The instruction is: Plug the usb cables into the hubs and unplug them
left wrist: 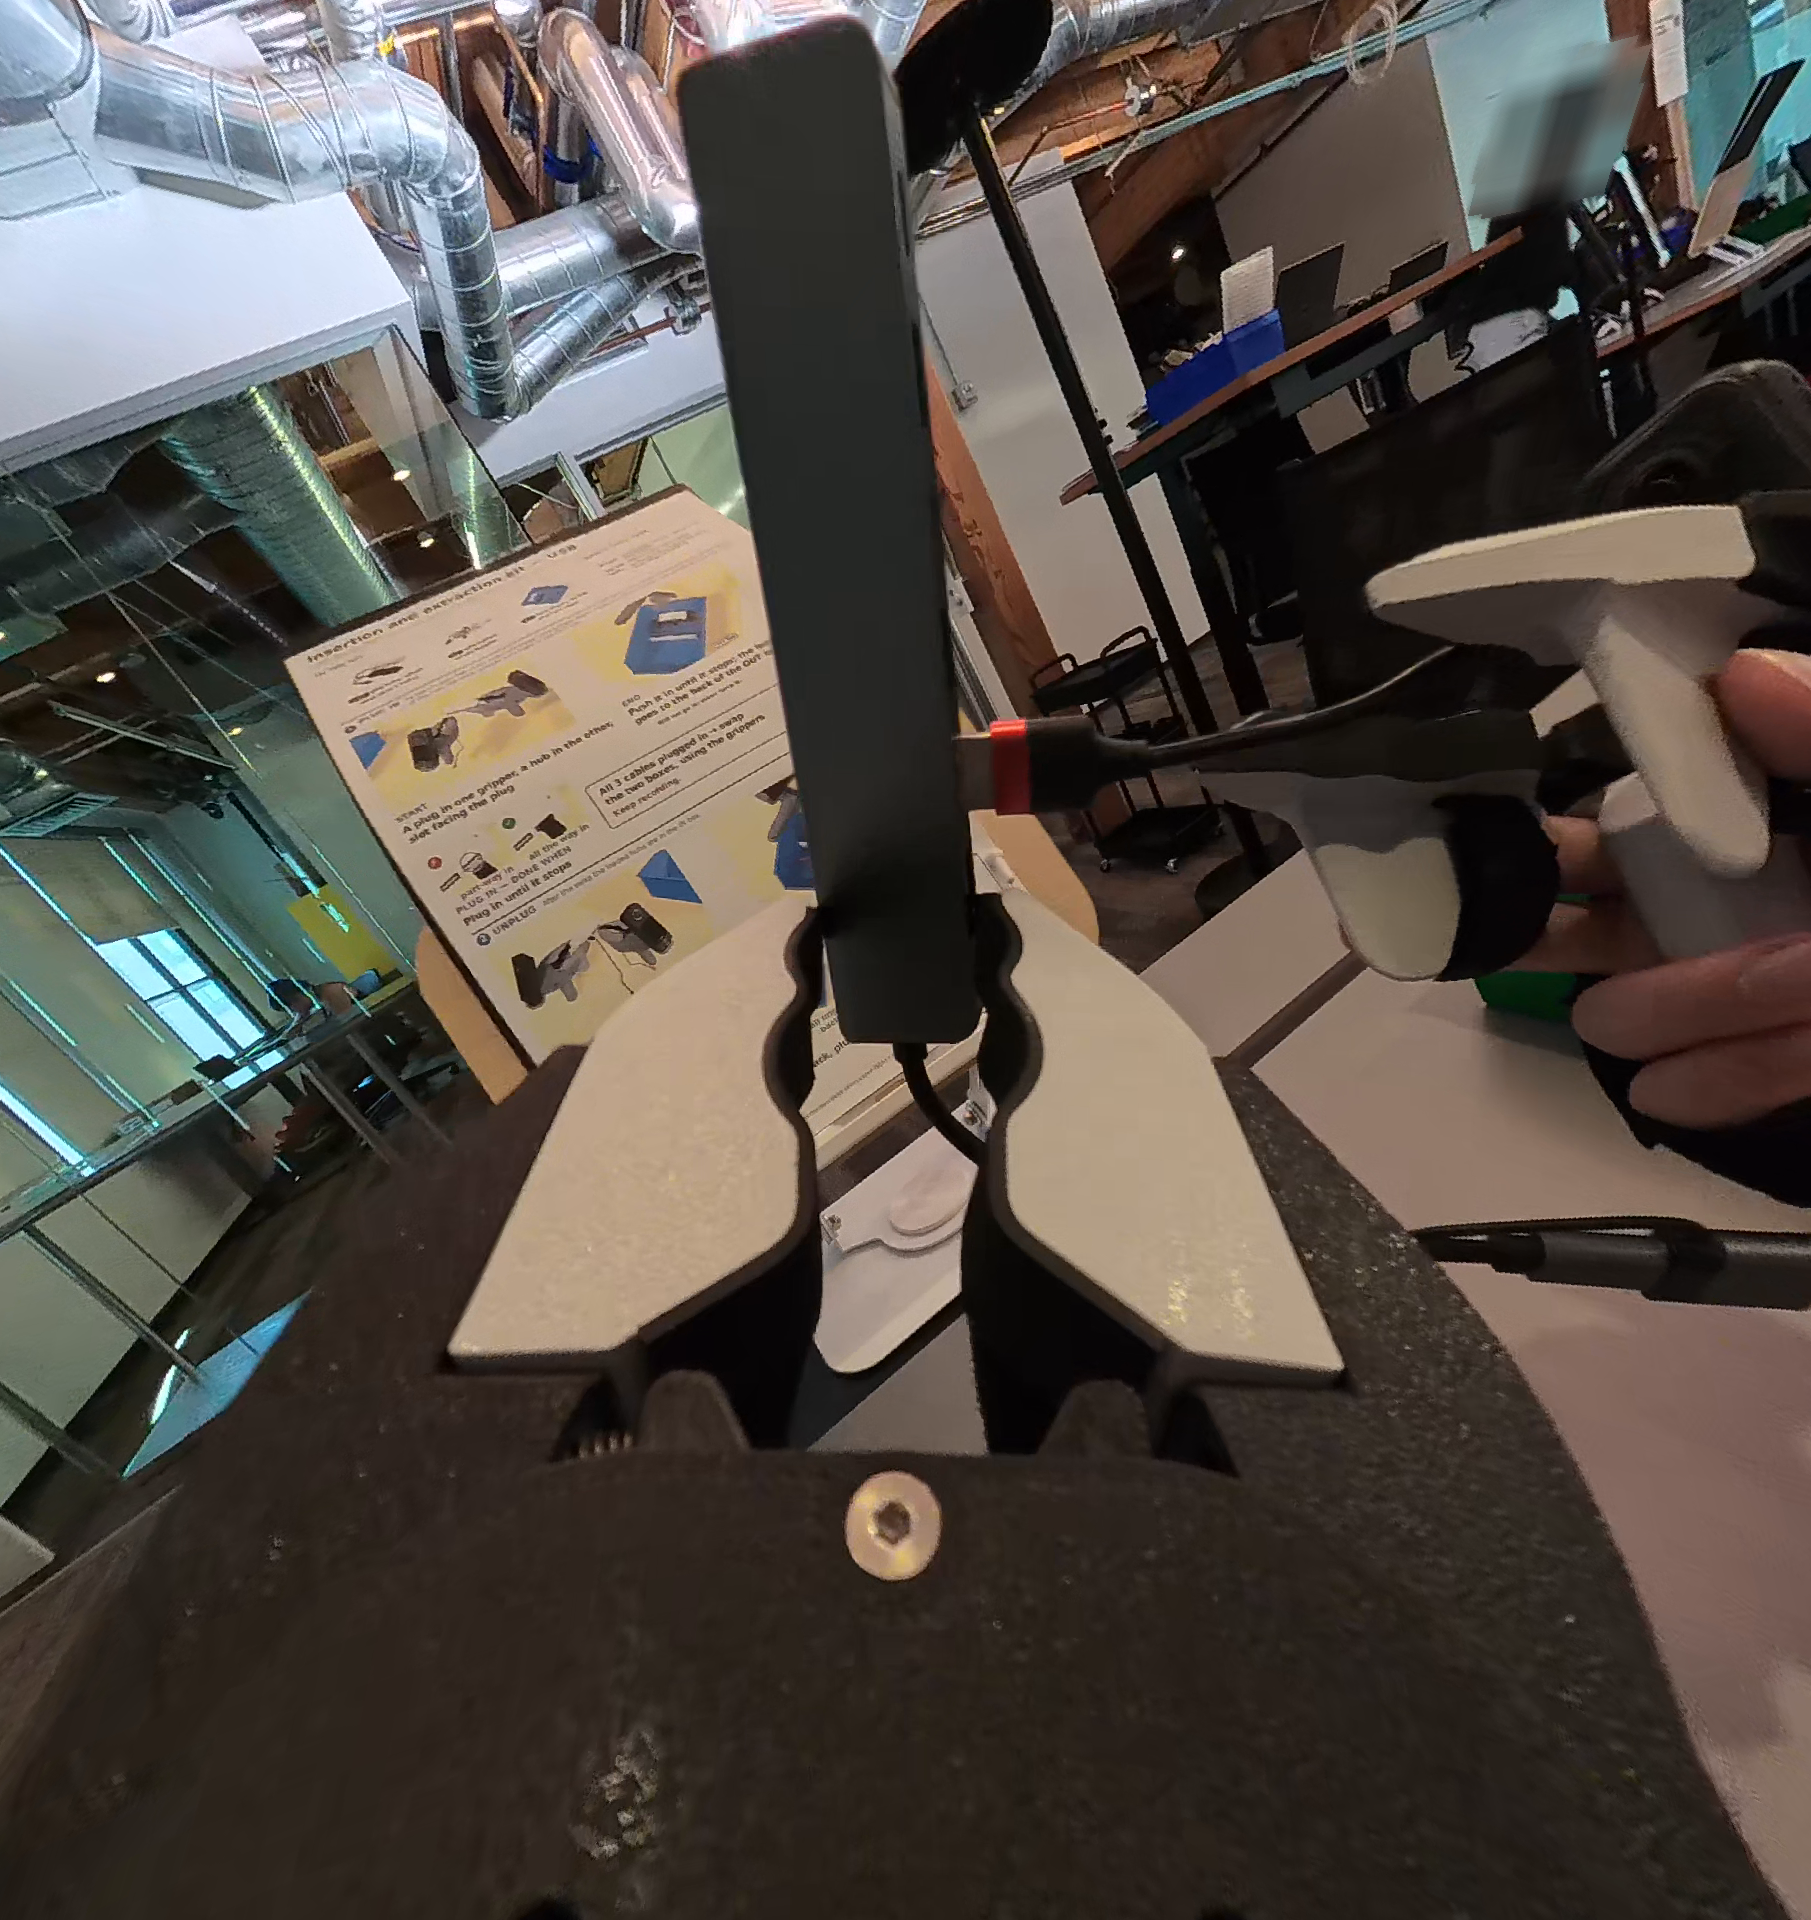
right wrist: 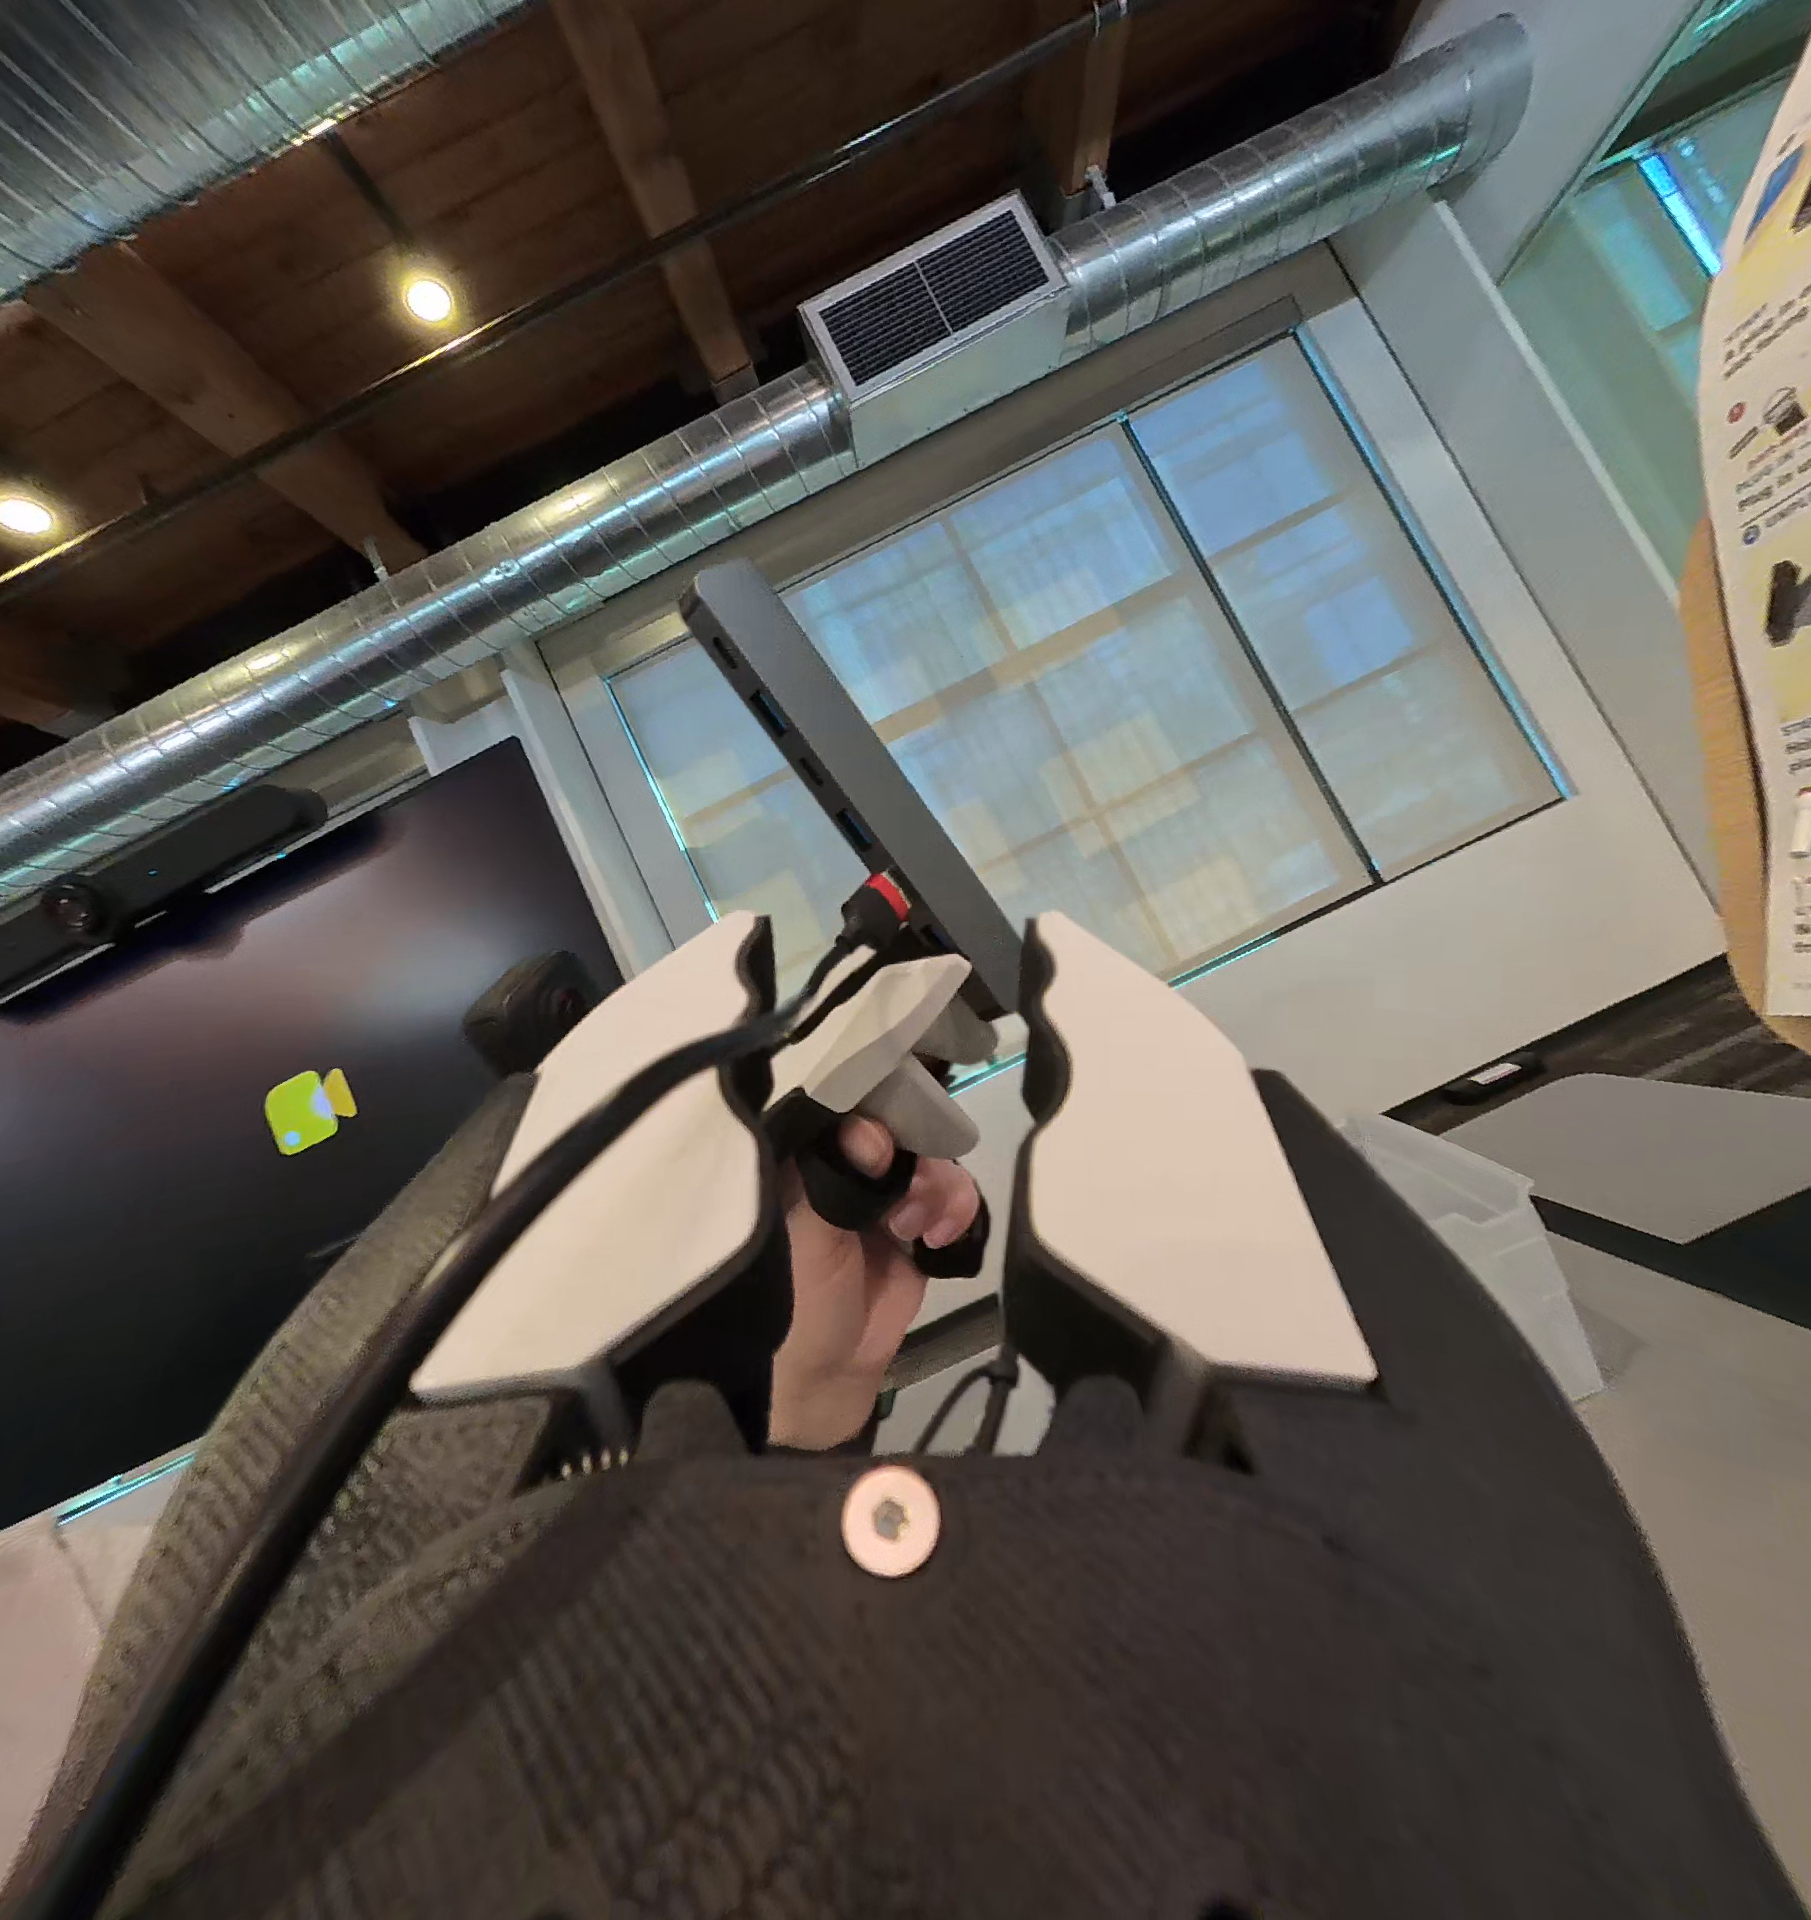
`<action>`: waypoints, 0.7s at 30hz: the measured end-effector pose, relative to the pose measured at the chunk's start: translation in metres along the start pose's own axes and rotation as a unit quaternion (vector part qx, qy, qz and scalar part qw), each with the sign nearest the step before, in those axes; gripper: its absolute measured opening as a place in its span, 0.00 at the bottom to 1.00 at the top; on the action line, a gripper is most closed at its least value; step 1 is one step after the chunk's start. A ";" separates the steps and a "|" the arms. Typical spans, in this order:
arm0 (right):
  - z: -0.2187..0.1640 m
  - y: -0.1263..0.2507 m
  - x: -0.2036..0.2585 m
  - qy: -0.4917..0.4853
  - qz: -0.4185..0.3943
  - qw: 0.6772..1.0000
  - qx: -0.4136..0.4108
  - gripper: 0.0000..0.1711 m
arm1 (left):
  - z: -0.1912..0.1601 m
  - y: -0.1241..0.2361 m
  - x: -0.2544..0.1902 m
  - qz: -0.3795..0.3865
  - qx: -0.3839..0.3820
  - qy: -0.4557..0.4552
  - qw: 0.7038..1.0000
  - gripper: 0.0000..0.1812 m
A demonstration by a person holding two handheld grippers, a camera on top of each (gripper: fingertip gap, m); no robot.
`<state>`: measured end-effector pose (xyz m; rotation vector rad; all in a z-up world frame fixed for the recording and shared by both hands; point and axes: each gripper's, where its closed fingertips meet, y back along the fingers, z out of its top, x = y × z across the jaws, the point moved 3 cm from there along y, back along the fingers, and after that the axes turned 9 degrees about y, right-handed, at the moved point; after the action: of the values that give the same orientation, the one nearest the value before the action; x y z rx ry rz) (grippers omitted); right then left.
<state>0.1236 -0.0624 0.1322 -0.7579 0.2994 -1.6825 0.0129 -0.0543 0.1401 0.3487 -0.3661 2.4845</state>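
My left gripper (left wrist: 896, 925) is shut on the lower end of a dark grey USB hub (left wrist: 828, 520) and holds it upright. A black USB plug with a red band (left wrist: 1015, 769) sits in a port on the hub's right edge. Its black cable (left wrist: 1296, 727) runs right between the spread white fingers of my right gripper (left wrist: 1368, 738). In the right wrist view the right gripper (right wrist: 896, 987) is open. The cable (right wrist: 527, 1164) lies across its left finger. The hub (right wrist: 859, 790) and the red-banded plug (right wrist: 880, 914) are just ahead.
A second grey USB plug (left wrist: 1659, 1262) hangs over the white table (left wrist: 1503, 1091) at right. An instruction board (left wrist: 568, 779) stands behind the hub. A black pole (left wrist: 1088, 416) rises at the back. A clear plastic bin (right wrist: 1483, 1226) and a dark screen (right wrist: 205, 1039) flank the grippers.
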 end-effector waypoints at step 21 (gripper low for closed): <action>-0.045 0.028 -0.067 0.482 -0.116 0.802 0.333 0.35 | -0.002 0.009 0.034 -0.004 0.013 0.063 0.998 0.15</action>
<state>0.1233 -0.0151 0.0608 0.6707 0.2755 -2.1107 -0.0191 -0.0433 0.1480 0.2012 -0.2803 2.4894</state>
